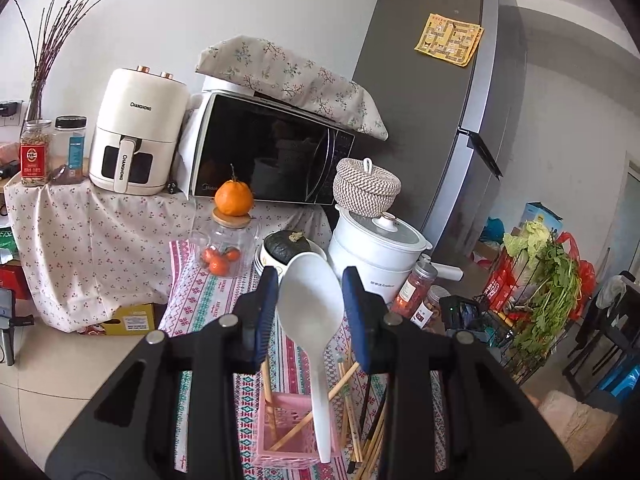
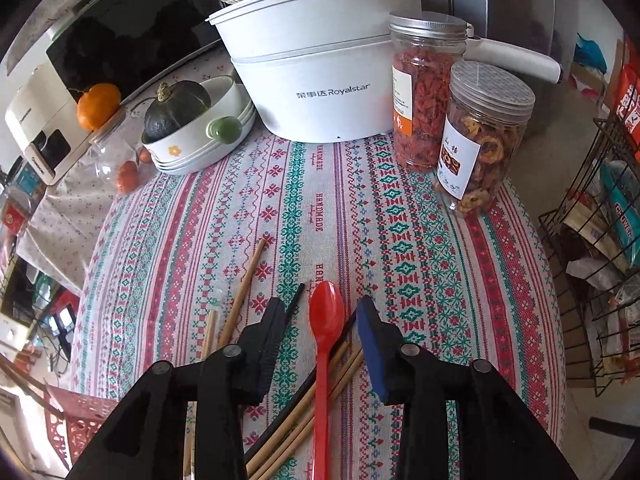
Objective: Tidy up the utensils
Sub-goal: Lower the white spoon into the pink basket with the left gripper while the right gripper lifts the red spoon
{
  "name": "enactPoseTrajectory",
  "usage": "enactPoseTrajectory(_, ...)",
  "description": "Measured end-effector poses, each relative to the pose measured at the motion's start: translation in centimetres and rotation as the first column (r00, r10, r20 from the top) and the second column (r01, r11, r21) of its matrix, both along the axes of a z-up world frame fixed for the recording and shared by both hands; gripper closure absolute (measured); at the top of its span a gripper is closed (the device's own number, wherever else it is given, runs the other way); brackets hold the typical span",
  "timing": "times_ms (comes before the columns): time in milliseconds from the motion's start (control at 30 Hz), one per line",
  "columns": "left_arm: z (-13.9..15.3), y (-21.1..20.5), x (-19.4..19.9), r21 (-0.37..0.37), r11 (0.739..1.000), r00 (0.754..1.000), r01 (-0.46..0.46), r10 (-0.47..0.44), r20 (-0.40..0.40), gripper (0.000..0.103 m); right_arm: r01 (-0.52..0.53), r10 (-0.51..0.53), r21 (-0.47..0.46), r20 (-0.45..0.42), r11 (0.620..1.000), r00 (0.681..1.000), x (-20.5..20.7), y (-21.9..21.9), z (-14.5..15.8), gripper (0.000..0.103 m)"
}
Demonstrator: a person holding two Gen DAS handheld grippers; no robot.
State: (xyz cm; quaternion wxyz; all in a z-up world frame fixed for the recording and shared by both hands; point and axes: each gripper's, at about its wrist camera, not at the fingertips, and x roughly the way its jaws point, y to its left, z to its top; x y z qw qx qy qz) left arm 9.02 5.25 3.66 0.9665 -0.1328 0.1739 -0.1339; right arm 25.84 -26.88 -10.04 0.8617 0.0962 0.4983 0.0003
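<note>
**Spoon standing in the basket, 2nd spoon between open jaws: tipping and snagging risks**

Left side. The left gripper (image 1: 310, 300) sits above the pink basket (image 1: 280, 432), with the white spoon (image 1: 316, 320) standing between its jaws, bowl up at jaw level and handle running down into the basket below. The jaws are wide apart; I see a gap on each side of the bowl, so I judge nothing is clamped. 2 or 3 chopsticks (image 1: 304, 420) already lean inside the basket. Risk: the spoon is top-heavy and leaning. If a pad clips the bowl as the gripper draws away, the spoon could topple out or tip the light basket.

Right side. The right gripper (image 2: 320, 320) hangs low over the striped tablecloth (image 2: 400, 220). The red spoon (image 2: 325, 344) lies lengthwise between the jaws, bowl just ahead of the fingertips, handle running back under the gripper. The jaws are spread, touching nothing that I can confirm. Wooden chopsticks (image 2: 332, 384) and a black chopstick (image 2: 294, 298) lie close beside and under the handle. Risk: closing here may catch a chopstick along with the spoon, or the smooth handle may pivot out of the pads. More chopsticks lie beyond the left jaw, not yet gathered.
</note>
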Motion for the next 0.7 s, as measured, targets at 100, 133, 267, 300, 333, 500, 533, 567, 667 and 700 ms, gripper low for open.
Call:
enactPoseTrajectory(100,0.0,0.1,0.0,0.011,1.0,1.0,-0.003,0.003,0.005,0.068,-0.05,0.05,-0.056,-0.011,0.997,0.999,0.9,1.0,-0.9,0.061)
enactPoseTrajectory(133,0.0,0.1,0.1,0.013,1.0,1.0,-0.006,0.006,0.004,0.068,-0.067,0.066,-0.083,-0.015,0.994,0.998,1.2,1.4,-1.2,0.061)
enactPoseTrajectory(267,-0.4,0.4,0.6,0.011,1.0,1.0,-0.018,0.018,-0.006,0.068,-0.115,0.103,-0.174,-0.078,0.978,0.992,2.6,2.9,-3.0,0.065)
enactPoseTrajectory(300,-0.4,0.4,0.7,0.011,1.0,1.0,-0.02,0.02,-0.008,0.068,-0.119,0.102,-0.19,-0.097,0.975,0.99,2.7,3.0,-3.5,0.071)
enactPoseTrajectory(333,-0.5,0.4,0.8,0.012,1.0,1.0,-0.022,0.022,-0.007,0.068,-0.125,0.106,-0.198,-0.107,0.972,0.989,2.8,3.1,-3.9,0.076)
enactPoseTrajectory(500,-0.5,0.3,0.7,0.008,1.0,1.0,-0.03,0.03,0.01,0.068,-0.124,0.117,-0.191,-0.047,0.974,0.992,1.6,2.7,-2.5,0.077)
enactPoseTrajectory(533,-0.4,0.3,0.6,0.006,0.999,0.999,-0.031,0.031,0.017,0.068,-0.112,0.107,-0.18,-0.035,0.977,0.994,1.3,2.4,-1.9,0.077)
enactPoseTrajectory(567,-0.4,0.3,0.5,0.006,0.999,0.999,-0.033,0.032,0.027,0.068,-0.097,0.096,-0.167,-0.015,0.981,0.995,0.8,2.2,-1.2,0.077)
enactPoseTrajectory(667,-0.6,0.0,0.4,0.018,0.999,0.997,-0.037,0.036,0.067,0.068,-0.065,0.074,-0.134,0.06,0.989,0.995,-1.1,1.6,1.7,0.077)
enactPoseTrajectory(700,-0.7,-0.3,0.4,0.028,0.999,0.996,-0.036,0.033,0.083,0.068,-0.06,0.071,-0.126,0.086,0.99,0.994,-1.9,1.5,2.7,0.077)
